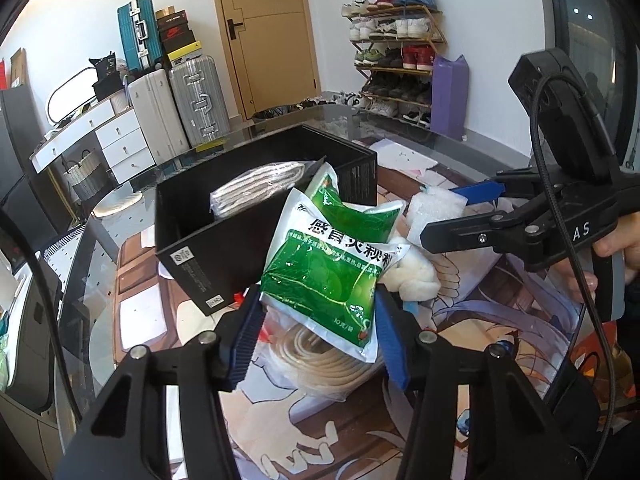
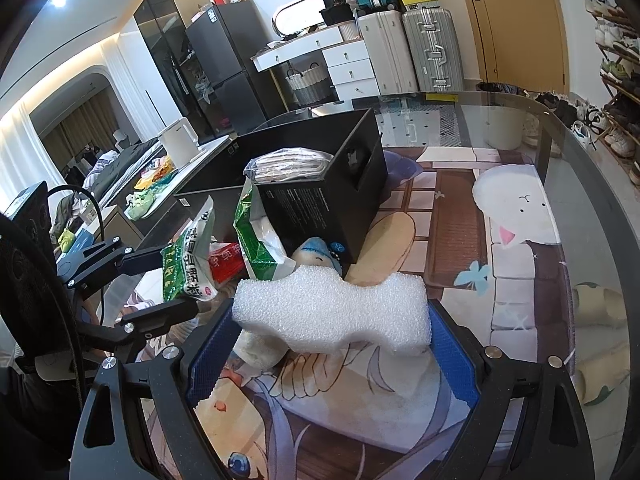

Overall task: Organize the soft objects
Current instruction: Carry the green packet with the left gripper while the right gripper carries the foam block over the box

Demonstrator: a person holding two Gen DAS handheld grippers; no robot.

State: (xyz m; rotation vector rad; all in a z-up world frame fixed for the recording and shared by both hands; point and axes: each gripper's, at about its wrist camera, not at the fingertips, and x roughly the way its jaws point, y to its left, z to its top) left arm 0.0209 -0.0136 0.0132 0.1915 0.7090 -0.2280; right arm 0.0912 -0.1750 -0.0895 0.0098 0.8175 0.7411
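The left gripper has its jaws clenched on a green medicine pouch at lower centre of the left wrist view, lifted just in front of the black box. The right gripper grasps a white foam block across its wide jaws, low over the worktop. The pouch sags, so it likely needs carrying well above the box rim, then releasing beside the bagged cloth inside.

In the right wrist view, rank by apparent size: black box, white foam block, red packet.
1. black box
2. white foam block, though it sits nearest the camera, which enlarges it, so its rank against the box is unsure
3. red packet, mostly hidden
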